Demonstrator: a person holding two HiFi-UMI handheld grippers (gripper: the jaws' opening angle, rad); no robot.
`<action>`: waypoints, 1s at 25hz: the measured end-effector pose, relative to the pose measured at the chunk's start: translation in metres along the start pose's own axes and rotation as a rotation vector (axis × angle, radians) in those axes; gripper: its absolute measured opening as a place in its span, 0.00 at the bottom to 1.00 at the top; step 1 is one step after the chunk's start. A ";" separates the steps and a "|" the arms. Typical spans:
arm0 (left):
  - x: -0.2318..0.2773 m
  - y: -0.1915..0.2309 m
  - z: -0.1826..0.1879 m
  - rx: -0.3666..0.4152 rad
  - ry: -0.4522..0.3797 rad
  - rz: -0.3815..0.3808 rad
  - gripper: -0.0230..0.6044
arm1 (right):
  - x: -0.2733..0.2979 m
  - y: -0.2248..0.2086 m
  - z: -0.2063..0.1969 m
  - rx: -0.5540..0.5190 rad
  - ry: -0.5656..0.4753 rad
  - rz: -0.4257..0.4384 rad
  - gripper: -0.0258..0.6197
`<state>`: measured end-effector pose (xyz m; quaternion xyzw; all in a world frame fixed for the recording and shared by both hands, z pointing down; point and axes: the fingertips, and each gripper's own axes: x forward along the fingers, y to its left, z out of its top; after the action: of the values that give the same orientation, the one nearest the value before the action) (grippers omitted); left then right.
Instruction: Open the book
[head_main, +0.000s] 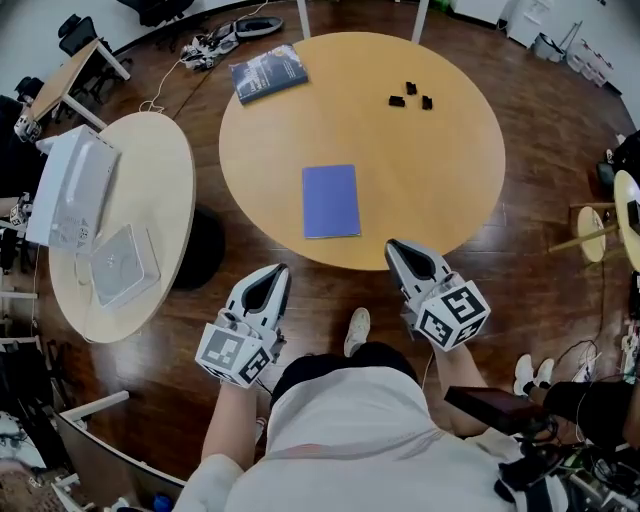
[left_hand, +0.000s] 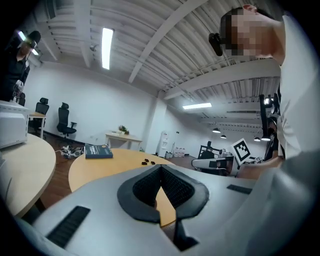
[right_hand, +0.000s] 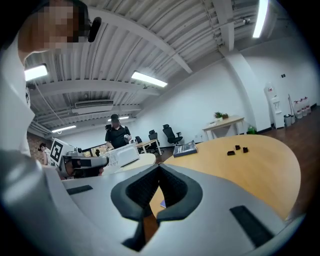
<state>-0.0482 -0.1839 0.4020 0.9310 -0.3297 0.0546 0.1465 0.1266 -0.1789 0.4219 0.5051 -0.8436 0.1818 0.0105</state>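
- Three small black pieces (head_main: 411, 95) are sitting close together on the far right part of the round table (head_main: 440, 190) in front of you.
- A dark-covered book (head_main: 268, 72) is lying at that table's far left edge.
- The side table (head_main: 165, 170) to your left is carrying a white box (head_main: 75, 185) and a clear tray (head_main: 125, 262).
- Cables (head_main: 215, 42) are lying tangled on the wooden floor beyond.

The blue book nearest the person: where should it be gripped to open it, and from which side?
Probably a near corner of the cover, coming in low from the table's near edge. The blue book lies flat and closed, so only its thin edges offer a hold. Which long side is the spine isn't clear.
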 end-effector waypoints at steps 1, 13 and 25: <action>0.012 0.001 -0.002 0.009 0.012 0.002 0.05 | 0.004 -0.009 -0.001 0.014 0.006 0.006 0.03; 0.121 0.018 -0.080 0.290 0.219 -0.085 0.05 | 0.029 -0.081 -0.050 0.134 0.070 -0.084 0.03; 0.205 0.018 -0.194 0.496 0.467 -0.170 0.22 | 0.025 -0.094 -0.118 0.267 0.116 -0.134 0.03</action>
<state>0.0988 -0.2604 0.6319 0.9247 -0.1853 0.3323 -0.0088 0.1754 -0.2021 0.5651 0.5456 -0.7745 0.3201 0.0039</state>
